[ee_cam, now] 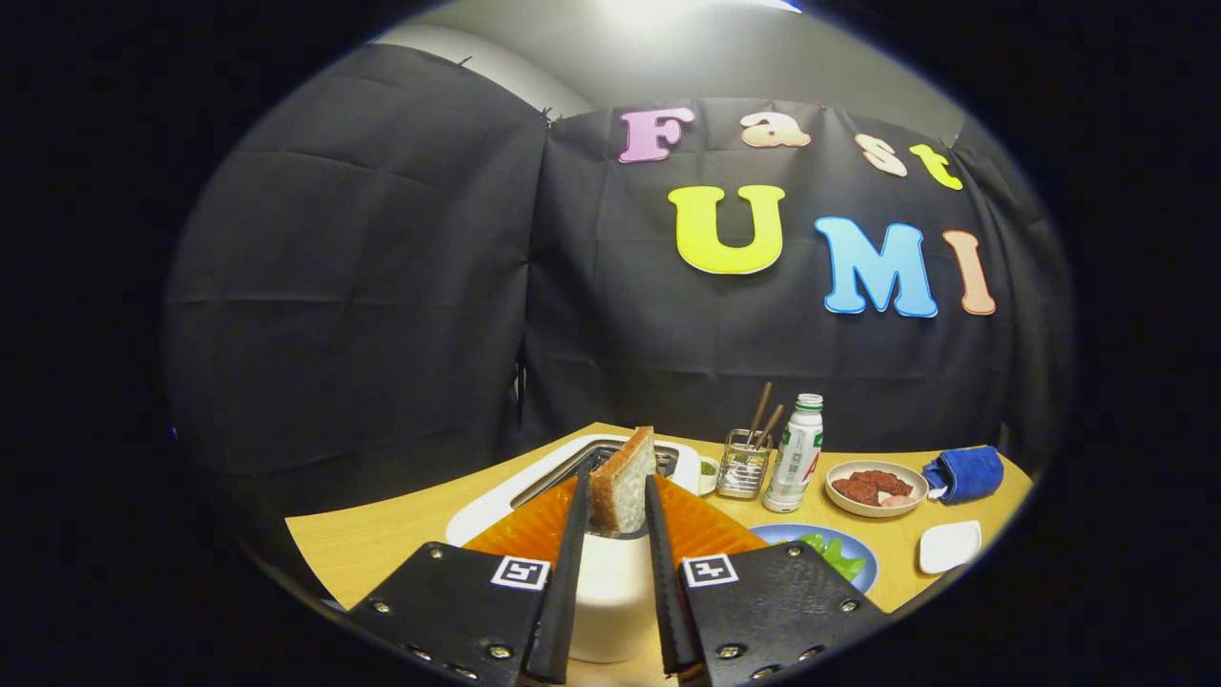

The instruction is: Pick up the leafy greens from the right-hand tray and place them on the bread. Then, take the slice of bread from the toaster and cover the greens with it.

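A slice of bread (622,482) stands upright between my fingers, crust edge up, and both fingers press on its sides. My gripper (615,485) is shut on it directly over the white toaster (496,506), whose dark slots run away from me. The slice's lower edge sits just above the toaster's near end. Leafy greens (832,553) lie on a blue plate (863,572) to the right of the fingers.
Beyond the toaster on the wooden table (382,544) stand a glass holder with chopsticks (744,465) and a white bottle (795,466). Further right are a bowl of red meat (876,487), a rolled blue cloth (965,473) and a small white dish (949,546).
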A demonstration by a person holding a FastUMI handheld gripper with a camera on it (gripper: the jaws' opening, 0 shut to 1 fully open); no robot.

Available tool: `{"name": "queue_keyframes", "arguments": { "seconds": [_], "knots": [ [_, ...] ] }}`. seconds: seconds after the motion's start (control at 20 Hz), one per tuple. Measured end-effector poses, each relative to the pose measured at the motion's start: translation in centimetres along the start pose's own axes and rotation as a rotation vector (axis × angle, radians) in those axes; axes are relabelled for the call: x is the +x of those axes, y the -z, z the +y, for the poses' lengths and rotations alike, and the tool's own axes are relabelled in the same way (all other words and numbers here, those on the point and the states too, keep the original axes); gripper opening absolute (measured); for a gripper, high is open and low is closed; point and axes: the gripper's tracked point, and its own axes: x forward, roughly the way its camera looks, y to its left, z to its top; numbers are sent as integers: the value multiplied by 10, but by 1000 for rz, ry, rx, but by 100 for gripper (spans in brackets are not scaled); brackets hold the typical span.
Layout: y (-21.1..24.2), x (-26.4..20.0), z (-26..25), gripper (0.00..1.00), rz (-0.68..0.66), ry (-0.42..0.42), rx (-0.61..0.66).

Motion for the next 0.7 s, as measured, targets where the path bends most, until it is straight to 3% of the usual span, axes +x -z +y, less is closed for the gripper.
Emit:
{"name": "queue_keyframes", "arguments": {
  "seconds": [0.25,0.55,0.65,0.7],
  "knots": [
    [11,25,-1,37,69,27,32],
    [13,29,-9,37,38,51,62],
    [17,33,-15,32,39,58,49],
    [13,32,-16,23,29,75,66]
  ]
}}
